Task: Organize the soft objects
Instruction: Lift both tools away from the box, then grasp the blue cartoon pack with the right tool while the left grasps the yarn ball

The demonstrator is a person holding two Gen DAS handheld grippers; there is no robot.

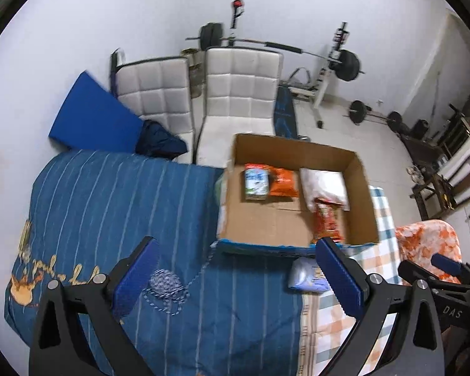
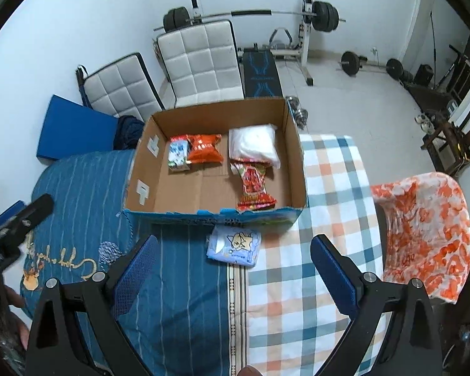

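Observation:
An open cardboard box (image 2: 294,156) stands on the bed and also shows in the left wrist view (image 1: 363,194). It holds a white-green pack (image 2: 177,153), an orange snack bag (image 2: 203,148), a white pillow-like bag (image 2: 255,145) and a red patterned bag (image 2: 253,188). A light blue tissue pack (image 2: 235,246) lies on the bed in front of the box, also visible in the left wrist view (image 1: 305,275). A blue-white cord bundle (image 1: 166,283) lies on the blue quilt. My left gripper (image 1: 235,279) is open and empty above the quilt. My right gripper (image 2: 235,272) is open and empty above the tissue pack.
Blue striped quilt (image 1: 109,203) and checked sheet (image 2: 329,188) cover the bed. An orange-white cloth (image 2: 423,235) lies at the right. Two white padded chairs (image 2: 200,59), a blue mat (image 2: 72,128) and a weight bench with barbells (image 2: 307,22) stand behind.

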